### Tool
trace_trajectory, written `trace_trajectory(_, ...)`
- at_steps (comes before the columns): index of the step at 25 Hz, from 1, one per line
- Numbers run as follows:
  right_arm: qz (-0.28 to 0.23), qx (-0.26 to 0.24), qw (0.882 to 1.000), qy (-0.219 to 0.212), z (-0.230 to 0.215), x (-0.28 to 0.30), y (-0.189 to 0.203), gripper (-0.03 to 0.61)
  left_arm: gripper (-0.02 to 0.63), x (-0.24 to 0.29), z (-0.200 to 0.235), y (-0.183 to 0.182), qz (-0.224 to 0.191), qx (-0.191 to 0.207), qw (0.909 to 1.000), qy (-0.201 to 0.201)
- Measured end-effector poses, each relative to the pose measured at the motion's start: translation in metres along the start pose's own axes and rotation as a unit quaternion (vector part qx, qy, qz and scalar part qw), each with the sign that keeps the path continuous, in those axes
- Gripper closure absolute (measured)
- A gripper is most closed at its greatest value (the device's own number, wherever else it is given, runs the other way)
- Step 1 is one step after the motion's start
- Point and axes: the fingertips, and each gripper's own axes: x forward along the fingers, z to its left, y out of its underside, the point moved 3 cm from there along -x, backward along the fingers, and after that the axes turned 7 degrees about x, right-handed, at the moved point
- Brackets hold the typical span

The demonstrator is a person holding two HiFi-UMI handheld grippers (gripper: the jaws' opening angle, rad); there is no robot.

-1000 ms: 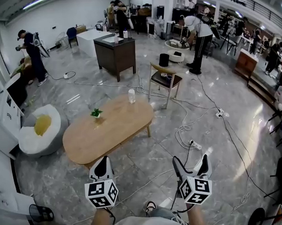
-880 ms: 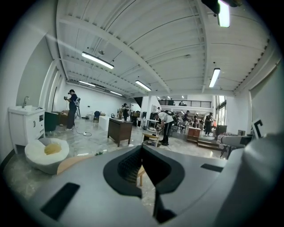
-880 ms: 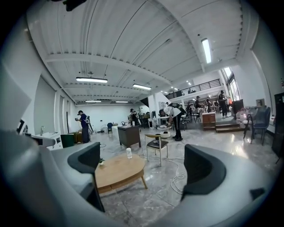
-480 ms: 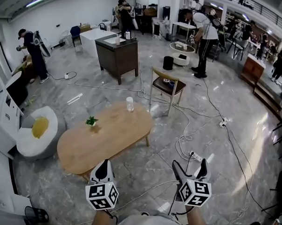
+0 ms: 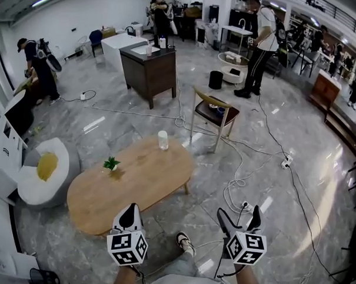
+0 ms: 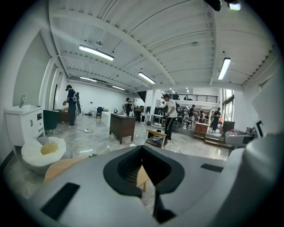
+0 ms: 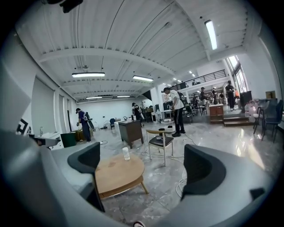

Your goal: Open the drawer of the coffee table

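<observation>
I hold two grippers low in the head view. The left gripper [image 5: 130,210] has its jaws pressed together with nothing between them. The right gripper [image 5: 239,214] has its jaws spread wide, and only floor and furniture show through the gap.

One oval wooden coffee table [image 5: 138,184] stands just ahead of the grippers, apart from both, with its near edge closest to the left one. I cannot make out its drawer from here. Two things stand on the table top: one small potted plant [image 5: 111,164] near the left end and one clear cup [image 5: 162,140] at the far edge.

Beyond the table stand one wooden chair [image 5: 214,111] with a dark seat and one dark cabinet [image 5: 149,70]. One white beanbag [image 5: 37,180] with a yellow cushion sits to the table's left.

One shoe [image 5: 183,243] shows between the grippers.

The floor [image 5: 106,121] is glossy grey marble, crossed by several loose cables [image 5: 233,171].

The room is a large open hall with white walls, ceiling strip lights and an upper balcony. At least three people stand well away from the table, at the left, the back and the right.
</observation>
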Motion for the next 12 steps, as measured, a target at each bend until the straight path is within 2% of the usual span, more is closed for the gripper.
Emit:
trace_trajectory(7, -0.003, -0.007, 1.0, -0.007, -0.018, 0.118, -0.049, -0.009, 0.623, 0.124, -0.005, -0.04, 0.002, -0.003, 1.0, 0.005)
trace_trajectory(12, 0.003, -0.01, 1.0, -0.019, -0.021, 0.201, -0.073, -0.009, 0.623, 0.196, 0.005, -0.057, 0.014, -0.009, 0.9998, -0.009)
